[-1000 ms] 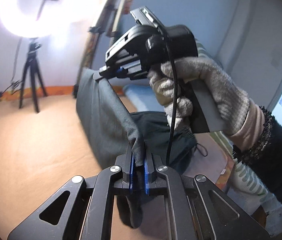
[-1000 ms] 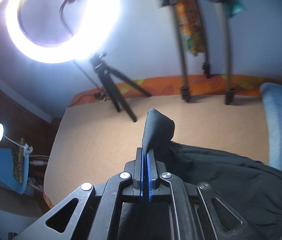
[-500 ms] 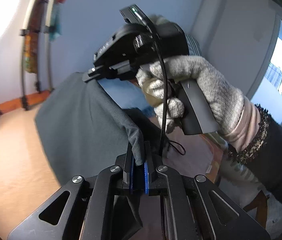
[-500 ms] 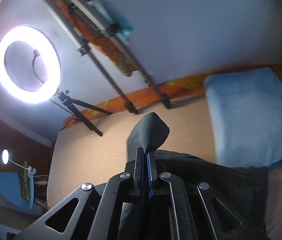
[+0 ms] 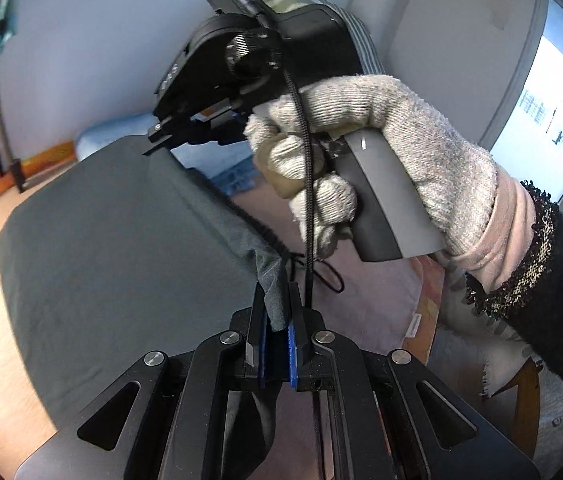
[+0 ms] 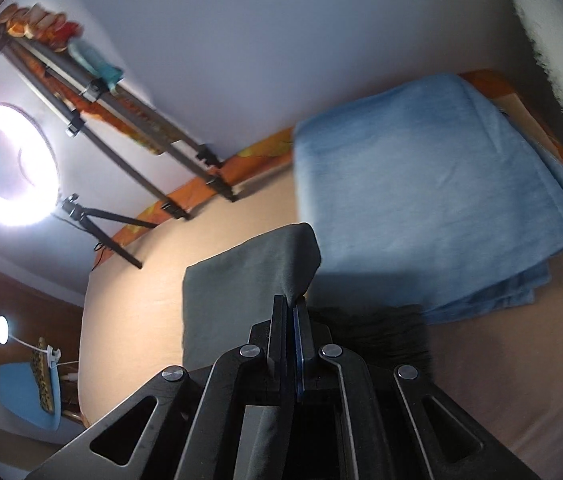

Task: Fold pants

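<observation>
Left tongs clenched on a corner of the dark pants, low centre of frame. Right tongs likewise clenched on another corner, seen upper centre in the left view, held by a gloved hand. Pants hang stretched between them above the bed, apparently partly resting on it. Folded blue blanket lies at right.

The pants run out of sight beneath the gripper frame (their lower part hidden), the far edge blurred.
</observation>
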The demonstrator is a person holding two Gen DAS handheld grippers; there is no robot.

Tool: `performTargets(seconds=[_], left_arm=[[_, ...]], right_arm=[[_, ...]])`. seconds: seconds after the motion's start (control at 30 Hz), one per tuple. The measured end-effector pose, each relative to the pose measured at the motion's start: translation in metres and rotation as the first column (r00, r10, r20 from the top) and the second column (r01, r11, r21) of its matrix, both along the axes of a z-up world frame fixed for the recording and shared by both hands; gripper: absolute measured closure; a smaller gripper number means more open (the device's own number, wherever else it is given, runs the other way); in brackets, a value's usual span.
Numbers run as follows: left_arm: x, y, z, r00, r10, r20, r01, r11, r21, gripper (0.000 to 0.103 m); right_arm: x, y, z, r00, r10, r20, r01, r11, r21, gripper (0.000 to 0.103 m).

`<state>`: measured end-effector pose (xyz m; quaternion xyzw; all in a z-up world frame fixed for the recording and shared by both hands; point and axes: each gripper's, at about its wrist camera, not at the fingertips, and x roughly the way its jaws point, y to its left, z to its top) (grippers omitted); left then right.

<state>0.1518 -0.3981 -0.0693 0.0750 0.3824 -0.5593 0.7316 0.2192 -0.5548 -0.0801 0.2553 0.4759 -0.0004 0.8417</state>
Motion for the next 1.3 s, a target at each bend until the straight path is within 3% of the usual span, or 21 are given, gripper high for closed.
performTargets(seconds=[0.5,0.6,0.7,0.77,0.9,1.03,1.17,1.3], left_arm=[[-0.006,-0.052,-0.015,0.999,-0.049,-0.015,0.050,0.998,0.034,0.097],[-0.006,-0.052,-0.011,0.998,-0.055,-0.011,0.056,0.998,0.043,0.094],[-0.010,-0.052,-0.009,0.997,-0.071,-0.011,0.072,0.996,0.056,0.081],[-0.016,-0.045,-0.007,0.997,-0.072,0.017,0.071,0.995,0.068,0.061],[-0.018,-0.022,-0.002,0.997,-0.068,0.032,0.065,0.995,0.080,0.058],[-0.008,0.017,0.008,0.999,-0.019,0.035,0.017,0.997,0.073,0.055],[0.018,0.063,0.012,0.994,0.089,0.059,-0.093,0.992,0.081,0.053],[0.054,0.102,0.003,0.975,0.219,0.031,-0.221,0.970,0.106,0.053]], right_arm=[[-0.009,-0.048,-0.024,1.000,-0.025,-0.016,0.025,1.000,-0.014,0.101],[-0.012,-0.046,-0.019,1.000,-0.025,0.000,0.025,0.999,-0.039,0.093],[-0.019,-0.043,-0.007,0.999,-0.024,0.022,0.026,0.994,-0.104,0.073],[-0.026,-0.041,0.002,0.999,-0.021,0.043,0.027,0.991,-0.134,0.064],[-0.043,-0.042,0.022,0.996,-0.030,0.087,0.046,0.982,-0.183,0.060],[-0.062,-0.041,0.036,0.991,-0.012,0.131,0.038,0.980,-0.194,0.049],[-0.082,-0.035,0.044,0.988,0.020,0.154,0.019,0.969,-0.246,0.043],[-0.094,-0.025,0.042,0.987,0.075,0.143,-0.032,0.959,-0.281,0.034]])
